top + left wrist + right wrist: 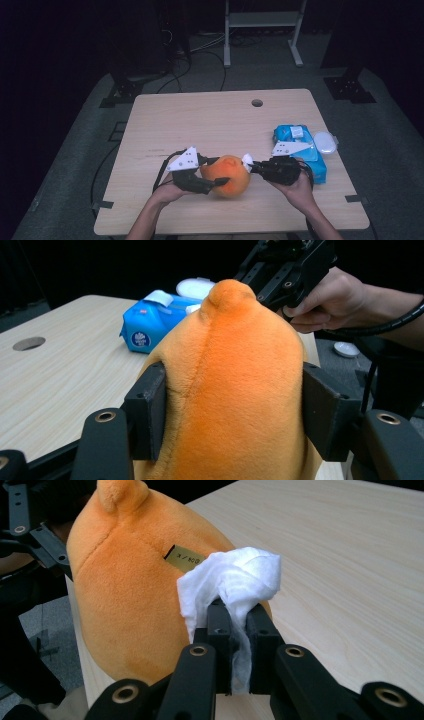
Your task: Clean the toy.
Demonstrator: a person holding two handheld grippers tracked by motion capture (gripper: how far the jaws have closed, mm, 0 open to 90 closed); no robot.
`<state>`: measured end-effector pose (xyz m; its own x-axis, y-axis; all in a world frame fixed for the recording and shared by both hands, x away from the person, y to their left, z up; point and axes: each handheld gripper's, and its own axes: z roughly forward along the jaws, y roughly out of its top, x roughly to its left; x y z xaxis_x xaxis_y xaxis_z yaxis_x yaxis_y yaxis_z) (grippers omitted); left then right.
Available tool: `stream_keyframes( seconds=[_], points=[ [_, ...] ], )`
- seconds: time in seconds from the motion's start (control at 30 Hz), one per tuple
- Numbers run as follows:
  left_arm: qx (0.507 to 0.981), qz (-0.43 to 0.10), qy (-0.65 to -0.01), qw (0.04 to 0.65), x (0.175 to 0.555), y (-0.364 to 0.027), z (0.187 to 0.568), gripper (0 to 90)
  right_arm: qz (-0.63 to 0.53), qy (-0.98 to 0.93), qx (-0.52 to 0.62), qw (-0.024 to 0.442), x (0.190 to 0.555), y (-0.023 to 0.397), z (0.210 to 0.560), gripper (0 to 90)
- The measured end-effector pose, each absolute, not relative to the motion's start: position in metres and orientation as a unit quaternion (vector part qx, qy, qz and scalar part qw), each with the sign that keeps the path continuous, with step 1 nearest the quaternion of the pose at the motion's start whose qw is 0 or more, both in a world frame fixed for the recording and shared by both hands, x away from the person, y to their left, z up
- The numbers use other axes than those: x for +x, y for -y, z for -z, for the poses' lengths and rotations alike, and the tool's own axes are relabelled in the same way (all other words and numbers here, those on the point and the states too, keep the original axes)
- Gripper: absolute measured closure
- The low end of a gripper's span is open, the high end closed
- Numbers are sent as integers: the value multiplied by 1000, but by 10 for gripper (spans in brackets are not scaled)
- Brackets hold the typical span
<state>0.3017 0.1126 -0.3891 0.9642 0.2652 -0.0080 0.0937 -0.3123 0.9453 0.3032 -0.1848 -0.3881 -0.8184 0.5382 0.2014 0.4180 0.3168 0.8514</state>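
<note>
An orange plush toy [231, 176] is near the table's front edge, between my two grippers. My left gripper [219, 171] is shut on it from the left. In the left gripper view, both pads [147, 410] press into the plush toy's [235, 390] sides. My right gripper [252, 166] is shut on a crumpled white wipe [247, 160], which lies against the toy's right side. In the right gripper view, the wipe [235, 580] bulges out of the right gripper [239, 625], close to a gold tag [184, 558] on the plush toy [125, 595].
A blue pack of wipes [300, 145] lies on the wooden table [200, 120] at the right, with a white lid [325, 142] beside it. A round hole [257, 103] sits near the table's far edge. Dark floor, cables and a stand lie beyond.
</note>
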Motion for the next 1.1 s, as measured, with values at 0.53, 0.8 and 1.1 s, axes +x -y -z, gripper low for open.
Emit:
stream_keyframes(
  seconds=[0.53, 0.8, 1.1],
  points=[
    [838, -89, -141, 520, 304, -83, 417, 323, -499, -808, 307, 65, 304, 194, 381, 828],
    [841, -100, -123, 517, 299, -77, 414, 244, -463, -844, 251, 105, 289, 159, 377, 826],
    [817, -46, -157, 553, 315, -100, 422, 114, -463, -836, 281, 91, 297, 180, 385, 826]
  ],
)
